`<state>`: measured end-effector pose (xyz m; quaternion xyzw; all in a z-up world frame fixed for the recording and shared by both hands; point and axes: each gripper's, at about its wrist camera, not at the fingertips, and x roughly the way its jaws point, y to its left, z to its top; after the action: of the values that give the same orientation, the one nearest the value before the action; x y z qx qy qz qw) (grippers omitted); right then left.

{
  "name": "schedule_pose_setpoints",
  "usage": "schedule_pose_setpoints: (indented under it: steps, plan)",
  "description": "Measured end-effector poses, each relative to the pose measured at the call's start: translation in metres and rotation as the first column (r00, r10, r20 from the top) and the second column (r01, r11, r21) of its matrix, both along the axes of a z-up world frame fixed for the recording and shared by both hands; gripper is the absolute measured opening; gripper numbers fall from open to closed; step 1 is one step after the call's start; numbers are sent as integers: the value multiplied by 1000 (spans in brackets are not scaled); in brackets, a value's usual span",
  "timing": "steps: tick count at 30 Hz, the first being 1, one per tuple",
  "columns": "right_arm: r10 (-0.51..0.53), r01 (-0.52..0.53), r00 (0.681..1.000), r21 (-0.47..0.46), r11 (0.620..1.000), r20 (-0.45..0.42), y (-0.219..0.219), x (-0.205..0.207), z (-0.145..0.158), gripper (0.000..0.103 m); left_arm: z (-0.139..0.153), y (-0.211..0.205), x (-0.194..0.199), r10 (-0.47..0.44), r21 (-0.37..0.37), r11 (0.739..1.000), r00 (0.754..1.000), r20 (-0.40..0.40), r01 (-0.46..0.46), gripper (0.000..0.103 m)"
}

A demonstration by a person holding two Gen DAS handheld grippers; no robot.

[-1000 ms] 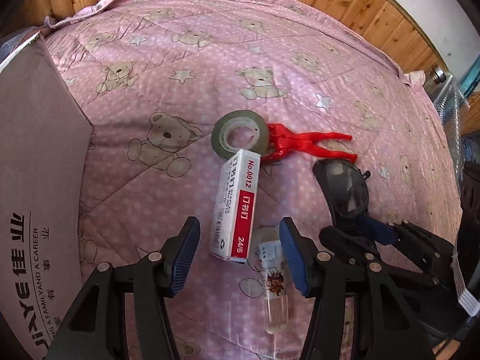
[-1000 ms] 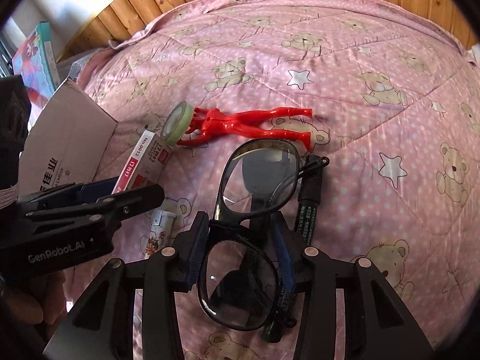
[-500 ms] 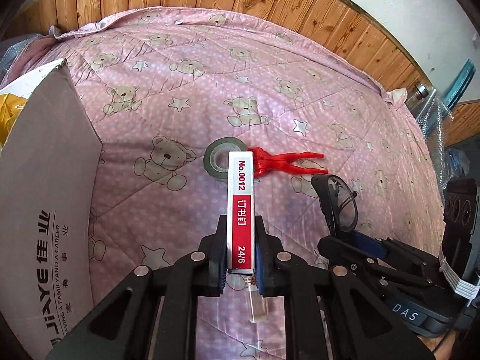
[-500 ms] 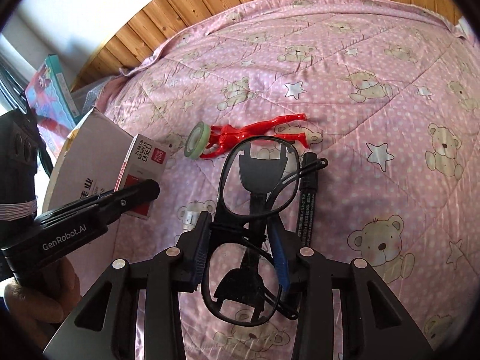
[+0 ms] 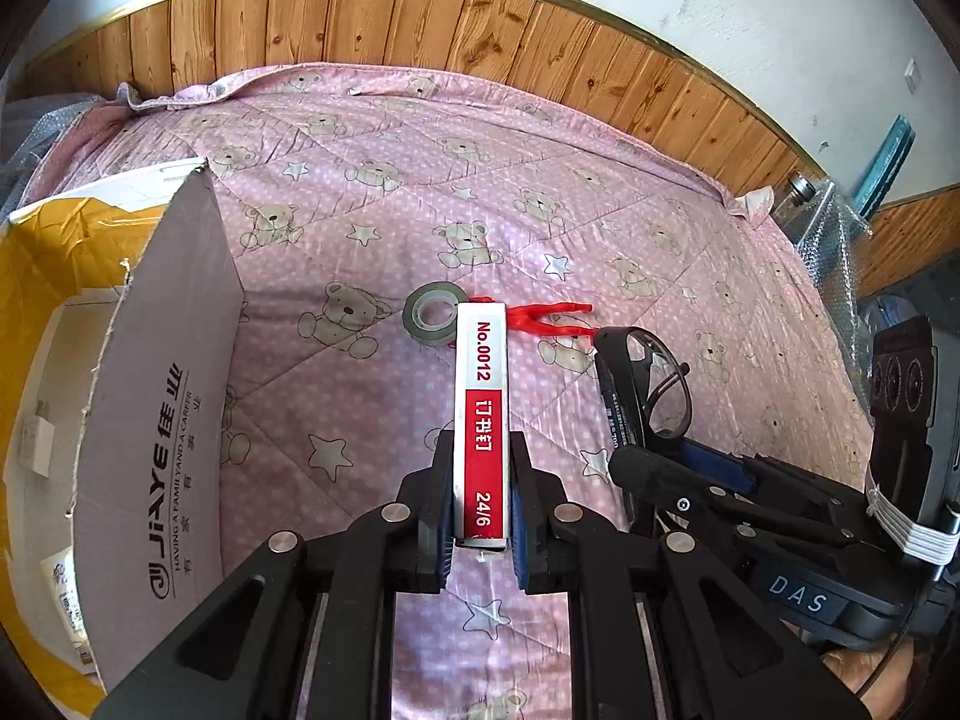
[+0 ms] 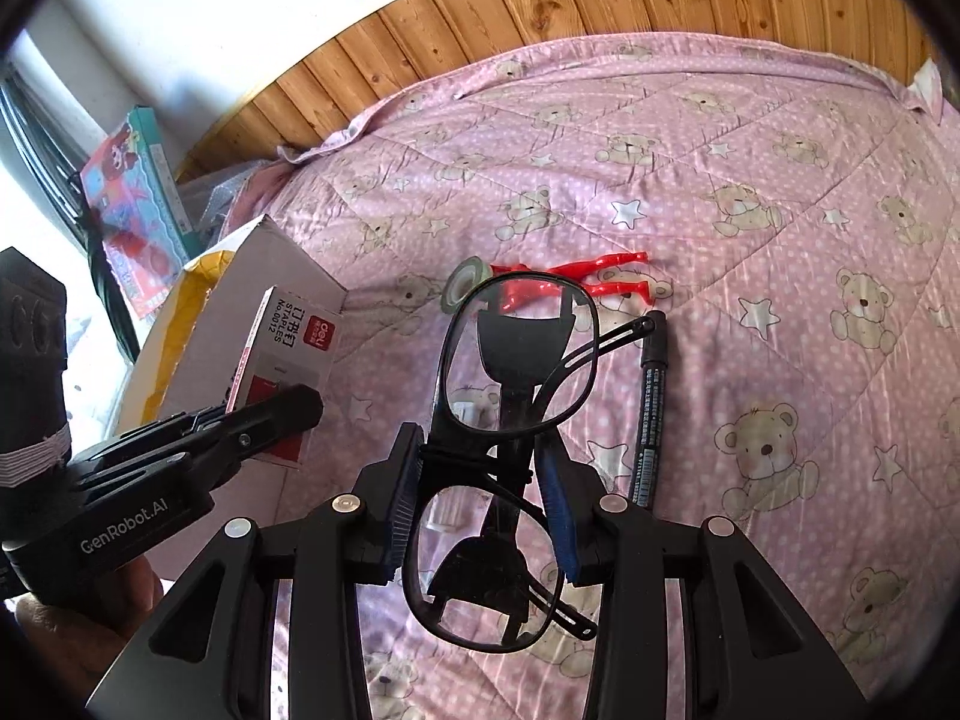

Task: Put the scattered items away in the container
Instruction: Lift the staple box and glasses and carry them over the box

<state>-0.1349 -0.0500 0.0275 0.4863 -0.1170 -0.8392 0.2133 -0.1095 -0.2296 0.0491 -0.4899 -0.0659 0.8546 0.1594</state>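
Left wrist view looks forward and down along its fingers, raised above the pink quilt [image 5: 420, 228], cardboard box [image 5: 156, 396] near left. Right wrist view faces likewise from further right. Both share the quilt, tape roll [image 5: 431, 319], wooden wall panelling [image 6: 540, 12].

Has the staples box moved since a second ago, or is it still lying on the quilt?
Yes. The staples box is up off the quilt, clamped in the left gripper; it lay beside the tape roll, which stays put.
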Motion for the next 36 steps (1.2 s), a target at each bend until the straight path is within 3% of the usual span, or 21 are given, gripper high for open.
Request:
schedule_pose_setpoints:
  steps: [20,36]
  plan:
    - [7,-6,997,16,1000,-73,-20,53,44,40,40,-27,57,-1,53,999,996,-92,6,15]
    - [39,-36,992,27,999,-119,-44,79,67,40,54,-55,87,33,96,995,991,-131,-21,15]
